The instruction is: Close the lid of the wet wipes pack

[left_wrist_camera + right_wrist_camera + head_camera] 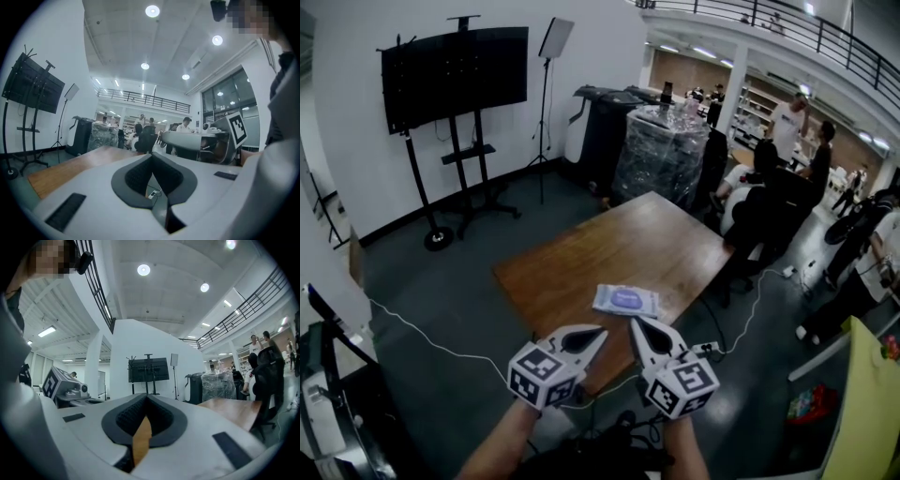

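The wet wipes pack (625, 300) lies flat near the front edge of the wooden table (581, 262); it is pale with a purple oval on top, and nothing sticks up from it. Both grippers hang in front of that edge, just short of the pack, tips close together. My left gripper (602, 330) is shut with nothing in it, and its pads meet in the left gripper view (152, 158). My right gripper (635, 322) is also shut and empty, pads together in the right gripper view (146, 398). The pack is hidden in both gripper views.
A screen on a wheeled stand (455, 66) and a light stand (546, 103) stand at the back left. A wrapped pallet (661, 150) and seated people (759, 197) are beyond the table. Cables and a power strip (705, 349) lie on the floor by the near corner.
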